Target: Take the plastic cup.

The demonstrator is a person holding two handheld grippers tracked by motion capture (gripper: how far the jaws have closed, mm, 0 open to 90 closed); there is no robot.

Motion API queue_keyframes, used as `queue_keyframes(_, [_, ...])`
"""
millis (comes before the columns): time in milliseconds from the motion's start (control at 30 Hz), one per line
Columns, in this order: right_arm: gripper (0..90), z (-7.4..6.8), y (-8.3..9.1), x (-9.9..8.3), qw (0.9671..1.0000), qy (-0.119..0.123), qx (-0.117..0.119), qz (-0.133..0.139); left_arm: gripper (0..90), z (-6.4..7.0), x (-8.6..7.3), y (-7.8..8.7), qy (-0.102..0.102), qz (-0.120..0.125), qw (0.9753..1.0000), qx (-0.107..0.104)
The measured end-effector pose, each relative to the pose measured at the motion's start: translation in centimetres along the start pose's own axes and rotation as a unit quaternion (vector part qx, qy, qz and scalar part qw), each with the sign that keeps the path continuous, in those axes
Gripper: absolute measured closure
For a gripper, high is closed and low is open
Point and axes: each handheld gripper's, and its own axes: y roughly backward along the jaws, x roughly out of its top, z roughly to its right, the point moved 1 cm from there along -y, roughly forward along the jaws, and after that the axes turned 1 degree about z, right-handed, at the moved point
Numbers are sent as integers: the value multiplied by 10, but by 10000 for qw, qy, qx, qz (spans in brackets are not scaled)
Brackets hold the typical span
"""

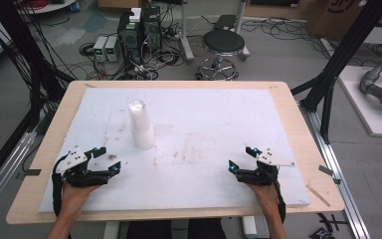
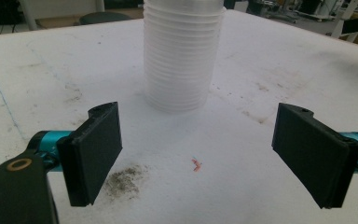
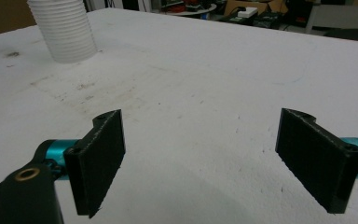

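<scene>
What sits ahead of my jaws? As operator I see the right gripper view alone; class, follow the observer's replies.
Observer: The high view shows the stack of white plastic cups standing upright, nearer the left gripper than the right gripper.
Operator: Is the left gripper holding anything?
Observer: No; its jaws stand wide apart with bare board between them.
Operator: Any marks near it?
Observer: A small red scrap lies on the white foam board.

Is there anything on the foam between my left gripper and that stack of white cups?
Nothing visible blocks it. The left gripper, jaws apart, faces the cup stack across bare white foam board, marked only by a dirt smudge and a tiny red scrap.
</scene>
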Motion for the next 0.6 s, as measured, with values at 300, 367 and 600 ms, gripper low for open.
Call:
queue_keyframes(300, [158, 1, 0, 0, 10000, -47, 68, -2, 158, -1, 0, 1, 45, 55, 10000, -27])
queue_keyframes(367, [158, 1, 0, 0, 10000, -39, 67, 3, 158, -1, 0, 1, 66, 62, 10000, -32])
queue_keyframes(600, [158, 1, -1, 0, 9999, -58, 81, -62, 158, -1, 0, 2, 56, 77, 10000, -24])
